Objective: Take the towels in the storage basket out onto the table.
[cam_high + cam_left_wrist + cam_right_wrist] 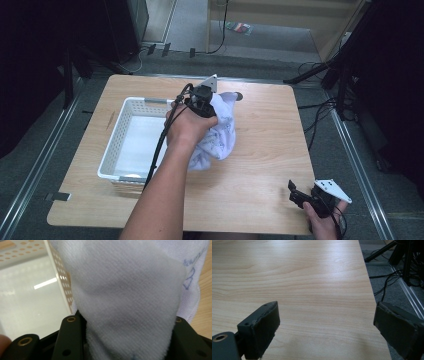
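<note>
A white cloth [218,134] with faint blue print hangs from my left gripper [204,104], which is shut on it above the table beside the right rim of a white perforated basket [129,107]. In the left gripper view the cloth [130,297] bunches between the black jaws and covers their tips; the basket's wall [62,277] stands at the left. My right gripper [300,196] rests low at the table's front right corner. Its jaws stand wide apart over bare wood, and its fingers [263,330] have nothing between them.
The basket's pale floor [27,302] looks bare. The wooden table [265,130] ends close to the right of the right gripper, with cables and metal rails [409,292] on the floor beyond. Stands and cables ring the table.
</note>
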